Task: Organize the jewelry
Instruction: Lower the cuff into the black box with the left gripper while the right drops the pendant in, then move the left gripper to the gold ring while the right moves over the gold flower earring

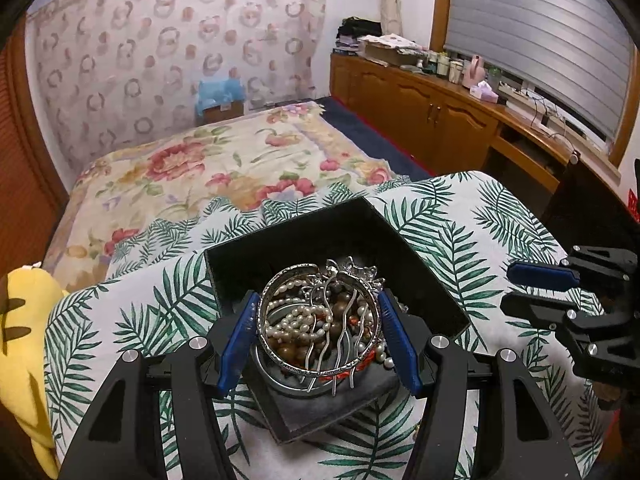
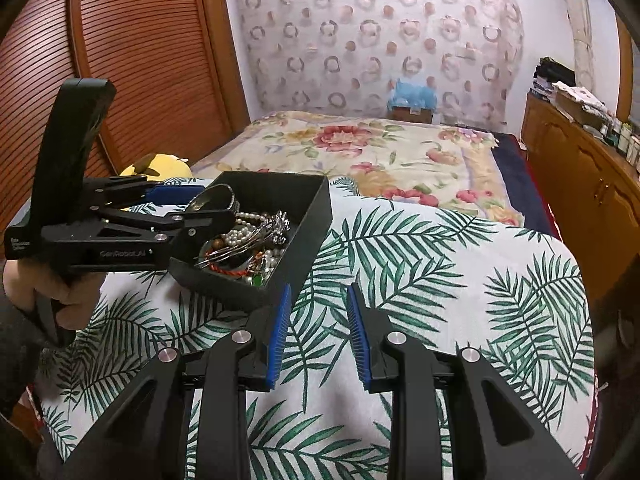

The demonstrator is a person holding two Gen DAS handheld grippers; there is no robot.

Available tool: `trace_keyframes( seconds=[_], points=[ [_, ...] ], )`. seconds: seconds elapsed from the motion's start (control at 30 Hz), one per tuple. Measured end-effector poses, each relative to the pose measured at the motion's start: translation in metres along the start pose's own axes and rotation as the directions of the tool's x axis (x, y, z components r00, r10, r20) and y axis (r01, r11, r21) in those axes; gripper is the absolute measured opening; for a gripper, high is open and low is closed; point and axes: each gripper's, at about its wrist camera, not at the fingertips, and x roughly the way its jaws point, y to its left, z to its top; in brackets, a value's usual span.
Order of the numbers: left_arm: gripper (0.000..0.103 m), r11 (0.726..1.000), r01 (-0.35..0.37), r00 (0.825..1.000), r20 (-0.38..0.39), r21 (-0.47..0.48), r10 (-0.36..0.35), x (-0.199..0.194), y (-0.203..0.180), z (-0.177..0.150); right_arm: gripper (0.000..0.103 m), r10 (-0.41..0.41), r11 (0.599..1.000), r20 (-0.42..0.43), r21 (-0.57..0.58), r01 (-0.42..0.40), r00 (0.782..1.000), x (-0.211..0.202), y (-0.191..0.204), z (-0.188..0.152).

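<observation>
A black open box (image 1: pixel 404 248) sits on the palm-leaf cloth and holds a heap of jewelry: pearl strands (image 1: pixel 298 316), brown beads, silver hair forks. My left gripper (image 1: pixel 318 320) is shut on a wide silver bangle (image 1: pixel 320 370), its blue pads pressed on both sides, held just above the heap. In the right wrist view the box (image 2: pixel 316 216) is at upper left, with the left gripper (image 2: pixel 188 208) and bangle (image 2: pixel 214 198) over it. My right gripper (image 2: pixel 318 332) is open and empty above the cloth, right of the box.
The leaf-print cloth (image 2: pixel 440 272) covers a raised surface. Behind it lies a bed with a floral quilt (image 1: pixel 224 160). A yellow plush toy (image 1: pixel 24 320) sits at the left. Wooden cabinets (image 1: pixel 420 104) with clutter line the right wall.
</observation>
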Motion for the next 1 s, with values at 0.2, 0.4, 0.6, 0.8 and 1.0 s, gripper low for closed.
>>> trace_keyframes(
  seconds=[0.2, 0.4, 0.6, 0.8, 1.0],
  points=[
    [0.059, 1.0, 0.003, 1.0, 0.009, -0.001, -0.003, -0.001, -0.002, 0.0, 0.031, 0.006, 1.0, -0.003, -0.008, -0.006, 1.0, -0.004, 0.007, -0.004],
    [0.075, 1.0, -0.003, 0.999, 0.036, -0.004, 0.003, -0.016, -0.004, -0.006, 0.031, 0.035, 0.999, -0.028, -0.017, -0.035, 0.999, -0.011, 0.021, -0.019],
    [0.093, 1.0, 0.006, 0.998, 0.057, -0.025, -0.004, -0.037, -0.008, -0.027, 0.04, 0.076, 0.996, -0.073, -0.035, -0.079, 0.994, -0.013, 0.042, -0.043],
    [0.094, 1.0, -0.015, 0.999, 0.05, -0.027, 0.016, -0.049, -0.01, -0.051, 0.04, 0.133, 0.987, -0.134, -0.077, -0.144, 0.982, -0.009, 0.07, -0.065],
    [0.094, 0.998, -0.023, 1.0, 0.005, -0.066, 0.023, -0.052, -0.001, -0.079, 0.04, 0.165, 0.974, -0.175, -0.126, -0.189, 0.971, -0.007, 0.094, -0.079]
  ],
)
